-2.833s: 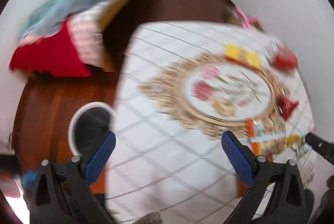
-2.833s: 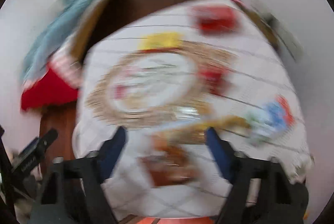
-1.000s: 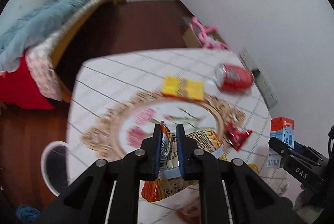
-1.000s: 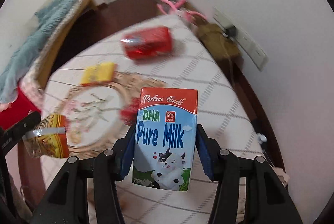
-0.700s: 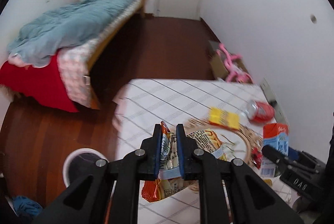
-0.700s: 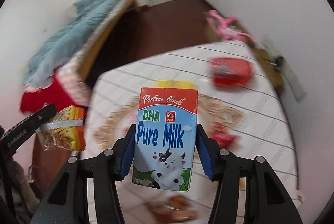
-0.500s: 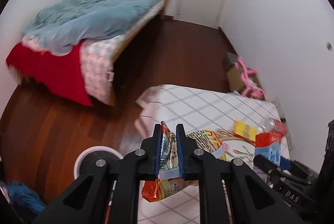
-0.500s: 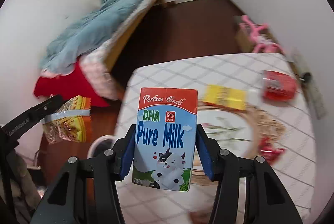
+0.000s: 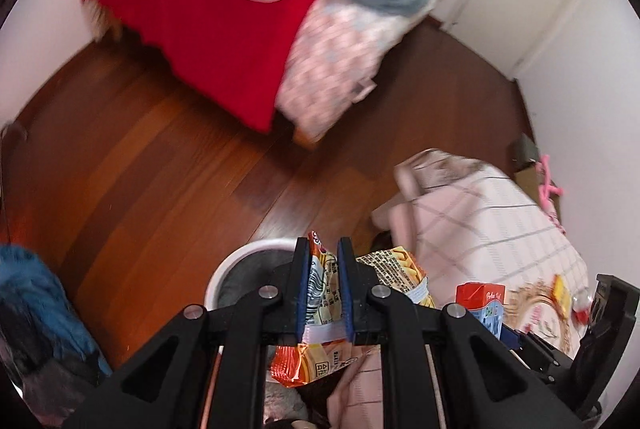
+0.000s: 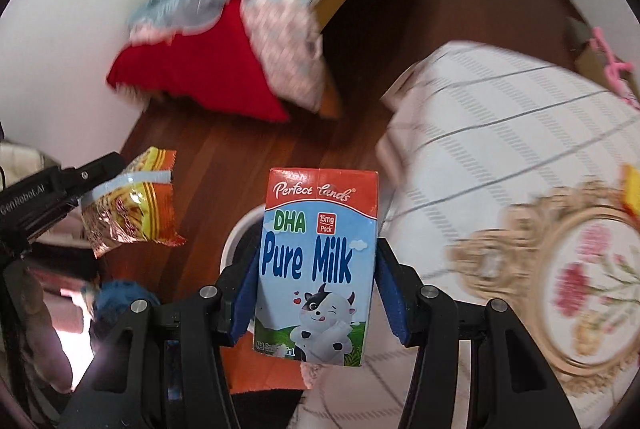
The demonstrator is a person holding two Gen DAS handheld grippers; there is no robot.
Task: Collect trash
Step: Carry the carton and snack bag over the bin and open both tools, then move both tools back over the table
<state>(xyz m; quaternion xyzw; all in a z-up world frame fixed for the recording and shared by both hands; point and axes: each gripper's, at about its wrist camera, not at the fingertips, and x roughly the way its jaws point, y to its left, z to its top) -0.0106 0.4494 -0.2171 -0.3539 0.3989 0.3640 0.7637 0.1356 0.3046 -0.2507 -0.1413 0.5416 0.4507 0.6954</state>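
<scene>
While our left claw (image 9: 323, 289) clamps the noodle packet (image 9: 320, 293) and our right claw (image 10: 318, 293) clamps the milk carton (image 10: 318, 265), both may miss the white bin (image 9: 240, 261) if we release them beside its rim.

White bin (image 9: 256, 253) at 6 o'clock: mostly hidden behind snack packet (image 9: 324, 289) and milk carton (image 10: 318, 265). Bed (image 9: 280, 9) at 12 o'clock motion-blurred. Counter (image 10: 500, 117) cut off at 3 o'clock.

Milk carton (image 10: 318, 261): "Perfect Lands", "DHA", "15mg Pack", "Pure Milk"
</scene>
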